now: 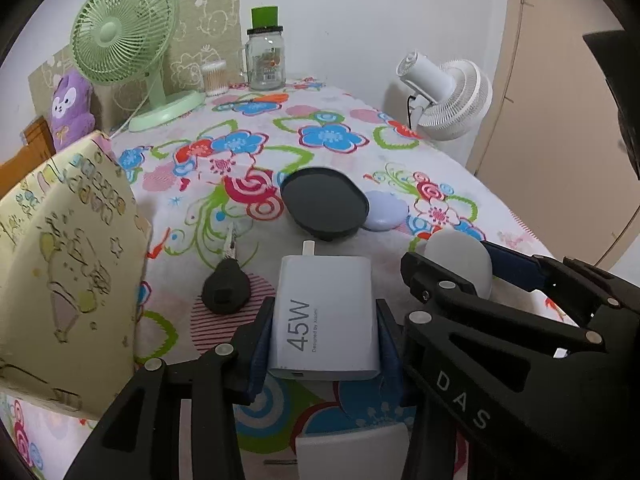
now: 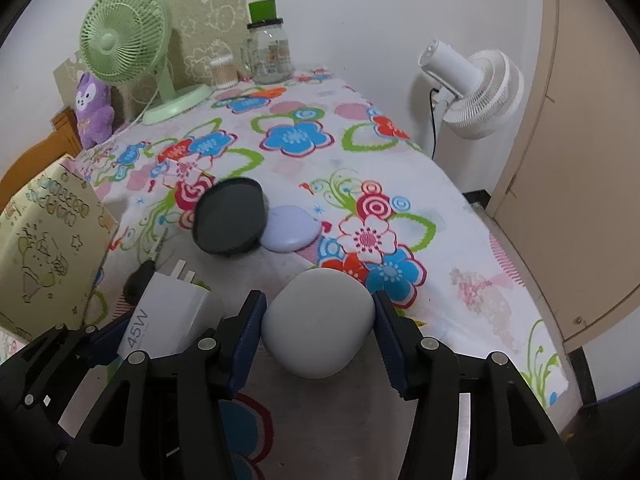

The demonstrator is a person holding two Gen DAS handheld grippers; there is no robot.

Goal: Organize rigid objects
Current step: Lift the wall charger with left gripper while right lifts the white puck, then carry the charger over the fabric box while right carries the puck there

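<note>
My left gripper (image 1: 324,332) is shut on a white 45W charger (image 1: 324,316), its blue pads pressing on both sides and the plug prongs pointing away from me. Just to the right, my right gripper (image 2: 316,312) is closed around a smooth grey-white rounded case (image 2: 320,320), with a pad against each side. I cannot tell whether the case rests on the floral tablecloth (image 2: 400,168). A black-headed key (image 1: 226,288) lies left of the charger. Beyond them a black round dish (image 1: 324,202) leans on a lavender oval case (image 1: 386,212).
A yellow patterned box (image 1: 68,272) stands close on the left. At the back are a green desk fan (image 1: 124,32), a purple plush (image 1: 70,108), a cotton-swab tub (image 1: 214,76) and a glass jar (image 1: 266,60). A white fan (image 1: 452,92) stands past the table's right edge.
</note>
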